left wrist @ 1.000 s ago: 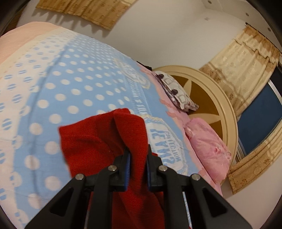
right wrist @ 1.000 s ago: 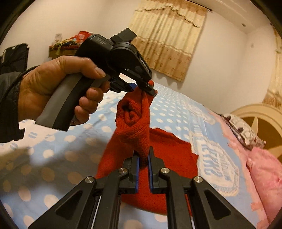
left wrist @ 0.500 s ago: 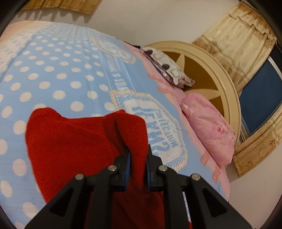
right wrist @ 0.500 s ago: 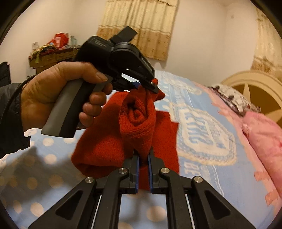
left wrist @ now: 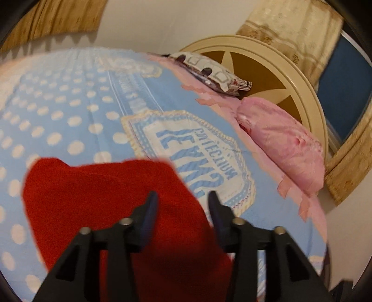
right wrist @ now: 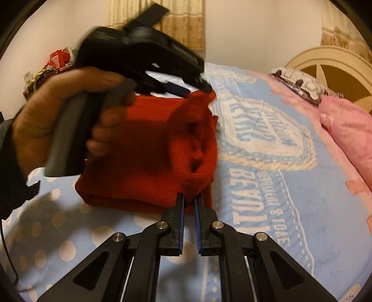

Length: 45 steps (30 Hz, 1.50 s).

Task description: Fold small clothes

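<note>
The red knitted garment (right wrist: 144, 148) lies on the blue polka-dot bedspread (right wrist: 267, 209), doubled over into a roughly rectangular stack, with a bunched, raised fold along its right edge. In the left wrist view the left gripper (left wrist: 182, 199) stands with its jaws spread wide, the red cloth (left wrist: 104, 204) showing between and below the fingers but not clamped by them. In the right wrist view the same tool appears as a black body with a grey handle, held in the person's left hand (right wrist: 58, 125), its fingertips at the upper corner of the bunched fold; contact there cannot be confirmed owing to motion blur. The right gripper (right wrist: 189, 197) has its jaws set narrow, with a slim gap between the blue pads; the tips sit at the lower end of the raised fold, and a small portion of red fabric appears to sit between them. A pink pillow (left wrist: 283, 144) and a patterned pillow (left wrist: 209, 72) lie against the cream headboard (left wrist: 290, 76) at the far side of the bed. Beige curtains (right wrist: 176, 21) hang on the wall behind.
</note>
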Available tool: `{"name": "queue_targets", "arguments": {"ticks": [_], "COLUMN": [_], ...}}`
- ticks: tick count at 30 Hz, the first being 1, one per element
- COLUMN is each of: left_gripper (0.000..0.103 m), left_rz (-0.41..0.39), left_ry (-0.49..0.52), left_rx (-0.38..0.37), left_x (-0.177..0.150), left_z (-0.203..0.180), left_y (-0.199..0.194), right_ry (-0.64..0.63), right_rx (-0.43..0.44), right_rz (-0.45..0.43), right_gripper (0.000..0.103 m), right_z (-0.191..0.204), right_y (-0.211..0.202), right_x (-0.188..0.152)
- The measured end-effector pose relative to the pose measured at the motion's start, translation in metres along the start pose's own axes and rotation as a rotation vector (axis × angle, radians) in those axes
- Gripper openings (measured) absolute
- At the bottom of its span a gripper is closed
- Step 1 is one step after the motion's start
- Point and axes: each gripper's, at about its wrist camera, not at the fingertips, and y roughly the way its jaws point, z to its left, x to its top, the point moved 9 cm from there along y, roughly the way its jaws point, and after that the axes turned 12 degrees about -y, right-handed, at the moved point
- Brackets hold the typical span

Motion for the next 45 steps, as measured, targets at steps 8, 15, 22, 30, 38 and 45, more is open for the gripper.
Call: {"name": "queue_targets", "arguments": {"ticks": [8,15,22,30,38,45], "left_gripper": [0.066,0.073,0.082,0.085,0.092,0.093], "left_rz": [-0.058,-0.077,-0.032,-0.011,-0.021,-0.012], "left_ry": [0.138,0.164,0.146,0.097,0.060,0.057], "left_rx": [0.185,0.206,0.228,0.179,0.172,0.168], "left_x": [-0.044,-0.087,-0.113,-0.127,-0.128,-0.127], "left_z": [0.035,0.054,0.073,0.078,0.085,0.086], "left_y": [-0.042,-0.060,-0.051,-0.051,-0.051,-0.049], "right_ry": [0.052,0.023,0.146,0.249,0.131,0.183], "right_rx": [0.026,0.081,0.297,0.280,0.198,0.167], "right_rz": [0.045,-0.115,-0.076,0.054,-0.005,0.147], "right_gripper": [0.008,0.013,0.063,0.053,0.055,0.055], "right_z": [-0.016,-0.012,-0.009,-0.036,-0.029,-0.047], "right_y": [-0.005,-0.030,0.028,0.070,0.053,0.109], "right_x": [-0.017,0.038,0.081,0.045,0.095,0.075]}}
